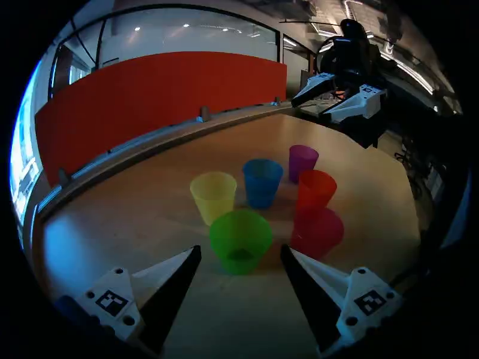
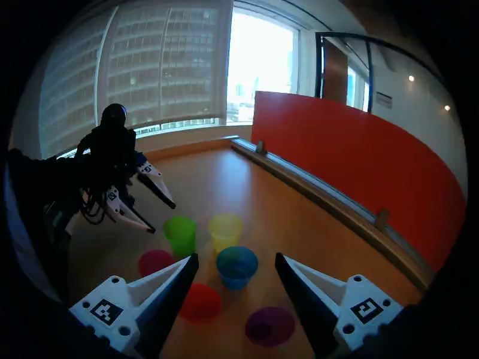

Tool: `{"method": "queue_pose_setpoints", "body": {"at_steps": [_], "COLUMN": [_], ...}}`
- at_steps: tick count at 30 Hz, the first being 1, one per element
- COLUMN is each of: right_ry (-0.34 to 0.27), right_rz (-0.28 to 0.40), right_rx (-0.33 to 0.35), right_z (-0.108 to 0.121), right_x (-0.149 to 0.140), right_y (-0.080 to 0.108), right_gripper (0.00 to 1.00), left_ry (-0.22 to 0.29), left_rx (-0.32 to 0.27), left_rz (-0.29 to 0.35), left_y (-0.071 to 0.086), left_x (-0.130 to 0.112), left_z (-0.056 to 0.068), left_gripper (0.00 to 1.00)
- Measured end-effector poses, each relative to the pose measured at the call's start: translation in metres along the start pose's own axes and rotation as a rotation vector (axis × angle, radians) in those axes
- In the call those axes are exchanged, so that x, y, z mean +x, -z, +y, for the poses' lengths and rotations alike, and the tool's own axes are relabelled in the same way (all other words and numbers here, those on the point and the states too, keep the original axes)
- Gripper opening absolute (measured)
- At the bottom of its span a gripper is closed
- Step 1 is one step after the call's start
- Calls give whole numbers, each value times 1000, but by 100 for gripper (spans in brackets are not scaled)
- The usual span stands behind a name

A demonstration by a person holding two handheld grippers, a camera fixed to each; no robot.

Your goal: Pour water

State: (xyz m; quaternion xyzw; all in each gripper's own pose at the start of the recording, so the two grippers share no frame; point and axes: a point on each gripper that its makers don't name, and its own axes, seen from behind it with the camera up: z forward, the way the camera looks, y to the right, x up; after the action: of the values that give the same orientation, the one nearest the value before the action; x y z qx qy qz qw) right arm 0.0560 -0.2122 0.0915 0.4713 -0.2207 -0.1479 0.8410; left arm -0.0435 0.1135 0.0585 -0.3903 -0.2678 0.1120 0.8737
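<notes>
We judge the pour has not begun: this is the approach, with no cup in hand. The left gripper [image 1: 240,246] has its jaws wide open and empty, with the green cup [image 1: 240,239] just ahead and centred between them. The right gripper [image 2: 236,256] is likewise spread and holds nothing, lined up on the blue cup [image 2: 237,267] from the opposite side.

Six plastic cups stand upright in a loose cluster on the wooden counter [image 1: 149,197], well in from the edge that carries the red partition [image 1: 161,96]. The yellow cup [image 1: 214,196] is beside the blue one, and the purple cup [image 1: 302,161], the orange cup [image 1: 315,188] and the crimson cup [image 1: 317,230] run in a line next to them. All are thin, translucent and tapered, wider at the rim. We cannot tell whether any of them holds water.

Next, we think, one gripper must move forward until a cup's wall sits between its jaws, then close gently, since such light cups may flex or slide. It should lift straight up so as not to knock the neighbours, which stand close, and only then tilt over a receiving cup
</notes>
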Motion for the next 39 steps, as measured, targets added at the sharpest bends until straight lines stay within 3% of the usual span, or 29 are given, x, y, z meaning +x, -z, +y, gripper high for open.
{"method": "queue_pose_setpoints", "body": {"at_steps": [17, 23, 32, 39], "right_ry": [-15, -25, -11, -6], "right_rz": [-22, -23, -33, -35], "right_rx": [3, 10, 11, 14], "right_z": [6, 7, 8, 6], "right_x": [-10, -11, -15, -15], "right_y": [-15, -21, -27, -29], "right_gripper": [100, 99, 99, 99], "left_ry": [-19, -14, -43, -53], "left_rx": [-22, -46, -26, -11], "left_rz": [-59, -73, -83, -82], "left_y": [-32, -42, -53, -56], "left_x": [-6, -8, -11, -12], "left_z": [-1, 4, 0, -2], "left_gripper": [99, 99, 99, 86]}}
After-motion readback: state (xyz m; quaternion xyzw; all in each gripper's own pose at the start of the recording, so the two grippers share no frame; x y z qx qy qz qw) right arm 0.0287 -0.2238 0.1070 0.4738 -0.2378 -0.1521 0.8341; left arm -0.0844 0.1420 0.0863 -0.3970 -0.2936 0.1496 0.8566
